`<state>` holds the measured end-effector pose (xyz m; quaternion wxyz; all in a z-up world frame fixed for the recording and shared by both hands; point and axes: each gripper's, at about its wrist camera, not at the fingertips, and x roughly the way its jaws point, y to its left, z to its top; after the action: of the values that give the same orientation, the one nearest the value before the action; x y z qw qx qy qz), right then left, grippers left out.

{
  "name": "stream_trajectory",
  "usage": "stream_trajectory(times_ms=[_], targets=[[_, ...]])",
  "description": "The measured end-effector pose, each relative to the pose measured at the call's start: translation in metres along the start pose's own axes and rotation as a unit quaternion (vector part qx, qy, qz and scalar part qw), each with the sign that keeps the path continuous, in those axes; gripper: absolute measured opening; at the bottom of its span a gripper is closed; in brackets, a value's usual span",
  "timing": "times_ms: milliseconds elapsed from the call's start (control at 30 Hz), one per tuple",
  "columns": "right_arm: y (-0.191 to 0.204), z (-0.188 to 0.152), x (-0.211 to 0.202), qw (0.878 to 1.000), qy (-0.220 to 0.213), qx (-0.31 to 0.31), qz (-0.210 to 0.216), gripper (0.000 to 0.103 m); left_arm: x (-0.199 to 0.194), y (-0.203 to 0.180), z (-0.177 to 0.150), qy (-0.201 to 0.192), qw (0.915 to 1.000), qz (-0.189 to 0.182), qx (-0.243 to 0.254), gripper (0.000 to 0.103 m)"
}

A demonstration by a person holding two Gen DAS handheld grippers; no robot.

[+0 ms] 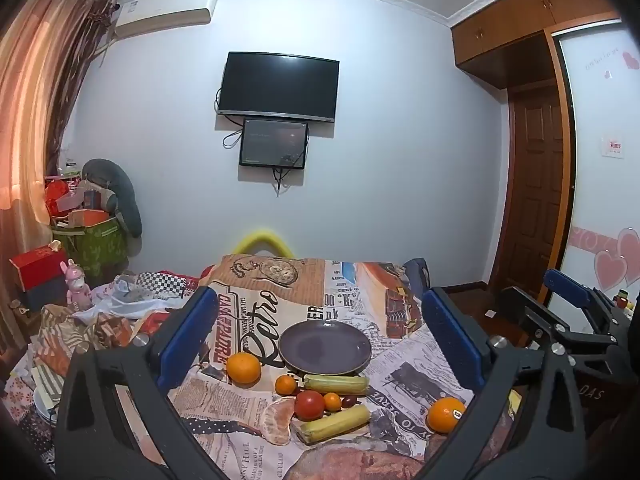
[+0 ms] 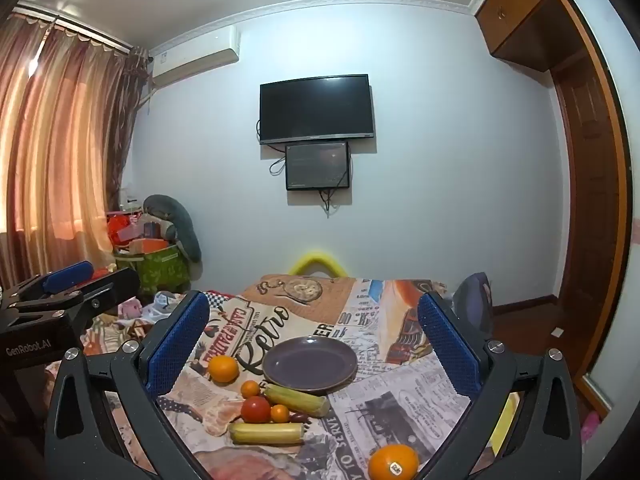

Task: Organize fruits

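Note:
An empty purple plate (image 1: 325, 347) (image 2: 309, 364) sits on a newspaper-print cloth. In front of it lie a large orange (image 1: 243, 367) (image 2: 223, 369), a small orange (image 1: 286, 385) (image 2: 250, 389), a tomato (image 1: 309, 405) (image 2: 255, 409), two wrapped corn cobs (image 1: 335, 423) (image 2: 267, 433), a peeled mandarin (image 1: 277, 420) and a stickered orange (image 1: 445, 414) (image 2: 393, 462). My left gripper (image 1: 320, 344) is open and empty above the pile. My right gripper (image 2: 314, 350) is open and empty too, beside the left one.
The cloth covers a table (image 1: 360, 296). Cluttered bedding, a pink toy (image 1: 78, 286) and boxes lie to the left. A green bag (image 2: 160, 268) stands by the curtain. A wall TV (image 1: 280, 86) hangs ahead; a wooden door (image 1: 532, 200) is on the right.

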<state>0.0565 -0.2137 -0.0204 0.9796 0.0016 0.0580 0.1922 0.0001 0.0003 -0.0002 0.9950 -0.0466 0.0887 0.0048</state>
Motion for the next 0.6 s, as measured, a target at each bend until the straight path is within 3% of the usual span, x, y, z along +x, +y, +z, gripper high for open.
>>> stream_trajectory(times_ms=[600], targets=[[-0.0068,-0.0046,-0.0013,1.0,0.012,0.021,-0.004,0.103,-0.0002,0.0019,-0.0012,0.006,1.0,-0.004,0.006,0.103]])
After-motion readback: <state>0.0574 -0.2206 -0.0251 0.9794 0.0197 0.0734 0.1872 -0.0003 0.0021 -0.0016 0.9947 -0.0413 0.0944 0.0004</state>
